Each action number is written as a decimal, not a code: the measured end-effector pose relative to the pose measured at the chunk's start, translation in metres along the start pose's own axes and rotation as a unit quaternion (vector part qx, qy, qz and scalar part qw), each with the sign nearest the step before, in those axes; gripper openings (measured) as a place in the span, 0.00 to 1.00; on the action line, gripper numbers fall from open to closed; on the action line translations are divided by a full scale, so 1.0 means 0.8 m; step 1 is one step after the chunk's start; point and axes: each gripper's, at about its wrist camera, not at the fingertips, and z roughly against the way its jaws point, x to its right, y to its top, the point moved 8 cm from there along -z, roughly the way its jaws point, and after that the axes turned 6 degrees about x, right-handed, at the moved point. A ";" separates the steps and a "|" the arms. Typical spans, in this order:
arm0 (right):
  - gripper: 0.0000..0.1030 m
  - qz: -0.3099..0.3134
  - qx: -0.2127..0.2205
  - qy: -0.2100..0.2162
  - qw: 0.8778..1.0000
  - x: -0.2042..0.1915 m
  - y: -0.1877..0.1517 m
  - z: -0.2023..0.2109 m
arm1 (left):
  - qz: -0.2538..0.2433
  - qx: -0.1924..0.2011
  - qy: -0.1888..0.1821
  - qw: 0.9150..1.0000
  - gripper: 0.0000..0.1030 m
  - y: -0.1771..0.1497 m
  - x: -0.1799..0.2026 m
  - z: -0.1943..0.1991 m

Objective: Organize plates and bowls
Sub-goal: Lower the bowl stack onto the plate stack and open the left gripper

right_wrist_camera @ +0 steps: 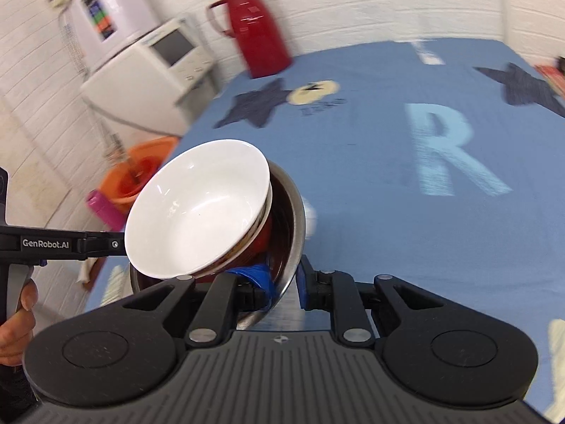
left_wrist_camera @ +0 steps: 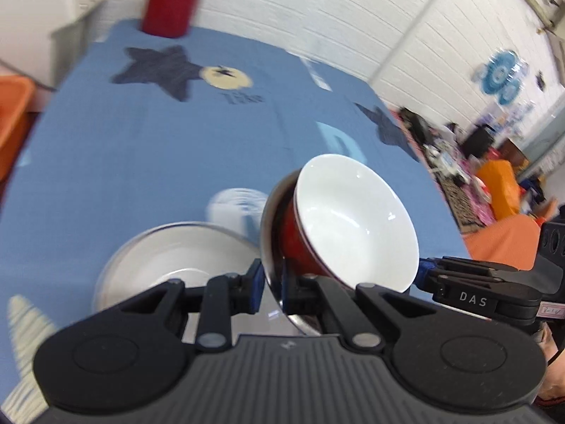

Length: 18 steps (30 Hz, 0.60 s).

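Observation:
A white bowl with a red outside sits nested in a steel bowl, and the stack hangs above the blue tablecloth. My left gripper is shut on the steel bowl's rim. In the right wrist view the same white bowl rests in the steel bowl, whose opposite rim is pinched by my right gripper. Each gripper shows in the other's view: the right one beside the white bowl, the left one partly hidden behind it. A second steel bowl lies on the cloth just left of the held stack.
A red thermos stands at the table's far end. Off the table's left side are an orange basin, a pink object and a white appliance. A hand holds the left gripper. Clutter lies beyond the table's right edge.

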 end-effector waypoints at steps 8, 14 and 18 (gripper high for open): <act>0.00 0.036 -0.061 0.042 0.997 -0.074 -0.041 -0.054 | 0.055 -0.004 0.057 0.997 0.00 -0.043 -0.094 0.037; 0.00 0.035 -0.085 0.020 0.996 -0.069 -0.061 -0.065 | 0.058 -0.021 0.051 0.997 0.00 -0.059 -0.103 0.015; 0.00 0.017 -0.093 0.022 0.995 -0.063 -0.068 -0.075 | 0.053 -0.019 0.057 0.997 0.00 -0.060 -0.107 0.007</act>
